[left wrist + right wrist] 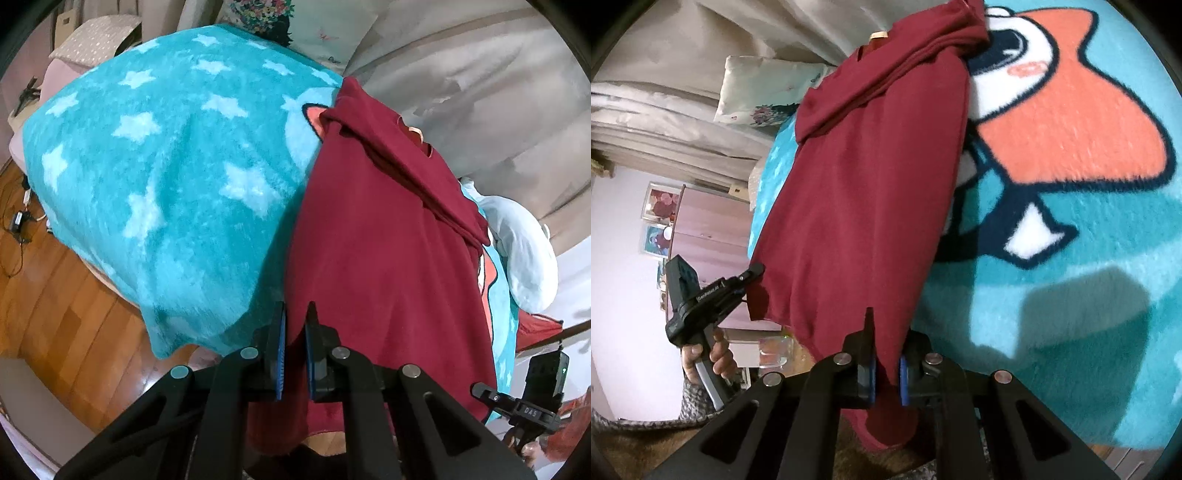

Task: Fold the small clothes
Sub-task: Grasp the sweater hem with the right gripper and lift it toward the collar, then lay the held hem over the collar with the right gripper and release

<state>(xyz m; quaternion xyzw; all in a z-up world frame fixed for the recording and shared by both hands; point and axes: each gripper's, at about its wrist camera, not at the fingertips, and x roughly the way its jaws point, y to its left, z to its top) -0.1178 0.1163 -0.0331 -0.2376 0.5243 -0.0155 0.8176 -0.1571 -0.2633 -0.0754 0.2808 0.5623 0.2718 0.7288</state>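
A maroon shirt (388, 240) lies lengthwise on a teal star-patterned blanket (166, 166), one sleeve folded across its far end. My left gripper (295, 317) is shut on the shirt's near hem, with cloth pinched between the blue pads. In the right wrist view the same shirt (864, 184) hangs from my right gripper (886, 354), which is shut on the hem's other corner; cloth hides its right finger. The left gripper (755, 270) shows at the left there, nipping a hem corner. The right gripper (480, 390) appears at the lower right of the left wrist view.
The blanket (1089, 295) carries a large orange and white cartoon figure. A floral pillow (764, 92) and grey bedding (480, 92) lie at the far end, a pale blue plush (524, 251) to the right. Wooden floor (55, 295) with cables is left. A hand (716, 354) holds the left gripper's handle.
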